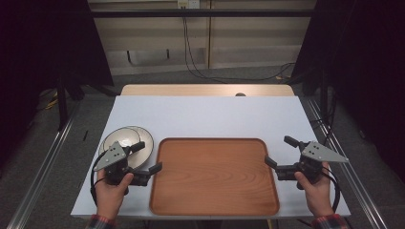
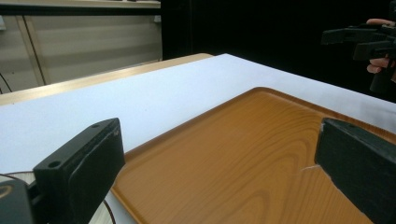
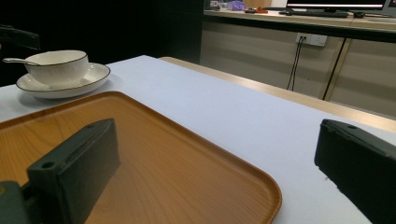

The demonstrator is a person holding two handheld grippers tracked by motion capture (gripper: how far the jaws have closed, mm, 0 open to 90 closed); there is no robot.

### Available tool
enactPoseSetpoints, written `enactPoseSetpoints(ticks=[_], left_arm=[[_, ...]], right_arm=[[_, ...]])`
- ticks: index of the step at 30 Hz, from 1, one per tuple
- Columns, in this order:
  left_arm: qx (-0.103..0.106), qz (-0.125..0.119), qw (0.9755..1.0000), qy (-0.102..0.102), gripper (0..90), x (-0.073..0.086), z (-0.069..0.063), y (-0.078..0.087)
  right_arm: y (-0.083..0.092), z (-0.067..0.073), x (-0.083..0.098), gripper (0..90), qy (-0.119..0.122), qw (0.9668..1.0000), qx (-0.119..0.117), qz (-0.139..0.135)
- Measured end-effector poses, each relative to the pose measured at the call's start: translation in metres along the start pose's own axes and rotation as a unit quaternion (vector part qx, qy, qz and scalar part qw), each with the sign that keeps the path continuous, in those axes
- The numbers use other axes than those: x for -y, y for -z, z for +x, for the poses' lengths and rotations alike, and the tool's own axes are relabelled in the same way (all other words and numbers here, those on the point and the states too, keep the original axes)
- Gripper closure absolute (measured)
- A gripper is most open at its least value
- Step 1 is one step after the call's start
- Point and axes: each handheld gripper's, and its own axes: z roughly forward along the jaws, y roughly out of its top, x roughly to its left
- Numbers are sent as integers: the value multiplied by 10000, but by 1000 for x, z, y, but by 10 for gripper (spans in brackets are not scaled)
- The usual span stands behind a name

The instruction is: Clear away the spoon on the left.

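Both tools, left tool [image 1: 147, 157] and right tool [image 1: 278, 153], gape empty, flanking the tray [image 1: 214, 176], the bowl [image 1: 125, 137] just beyond the left, likely awaiting pickup.

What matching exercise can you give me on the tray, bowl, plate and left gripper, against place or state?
Things:
1. tray
2. bowl
3. plate
4. left gripper

Place or state:
A. under the bowl
B. holds a spoon
C. wooden, bare, mid-table
D. jaws apart, nothing between them, by the tray's left edge

Pairs: 1-C, 2-B, 3-A, 4-D
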Motion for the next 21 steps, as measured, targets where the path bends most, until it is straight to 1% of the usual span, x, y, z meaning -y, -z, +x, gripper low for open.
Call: enactPoseSetpoints(ticks=[2,3,4,7,8,9,10,12,14,15,16,17,18,19,20,21], left_arm=[[-18,31,10000,17,13,1,0,0],[-20,46,10000,4,14,1,0,1],[-18,61,10000,-18,14,1,0,2],[-23,60,10000,-16,13,1,1,3],[-34,30,10000,50,13,1,0,3],[13,40,10000,62,13,1,0,3],[-24,105,9999,24,13,1,1,3],[-48,130,9999,101,14,1,1,2],[-67,178,9997,130,13,1,0,1],[-90,165,9997,148,13,1,0,1],[-97,206,9997,81,14,1,0,1],[-75,211,9997,85,14,1,-1,1],[-102,202,9997,64,10,0,-2,1],[-13,181,9998,40,9,1,-1,1],[-112,230,9997,26,8,0,-2,2],[-123,239,9996,13,7,0,-3,2]], right_arm=[[-1,0,0,0,-17,10000,-8,-3],[-1,-1,0,0,15,10000,-32,10],[-1,-1,0,0,6,10000,-5,13],[-3,-1,0,0,-22,10000,-38,28],[-3,-1,1,0,-28,10000,-38,31],[-4,-1,1,0,-23,10000,-52,47],[-5,-1,1,0,-3,10000,-64,52],[-5,0,1,0,-15,9999,-78,71],[-6,0,1,1,-2,9999,-80,66],[-6,0,1,1,-4,9999,-84,66],[-6,-1,1,1,0,9999,-101,65],[-6,-1,1,1,9,9999,-84,69],[-6,-1,1,1,-22,9999,-85,84],[-6,-1,1,1,-30,9999,-93,58],[-6,-2,1,1,-26,9999,-89,55],[-6,-2,1,1,-28,9999,-86,58]])
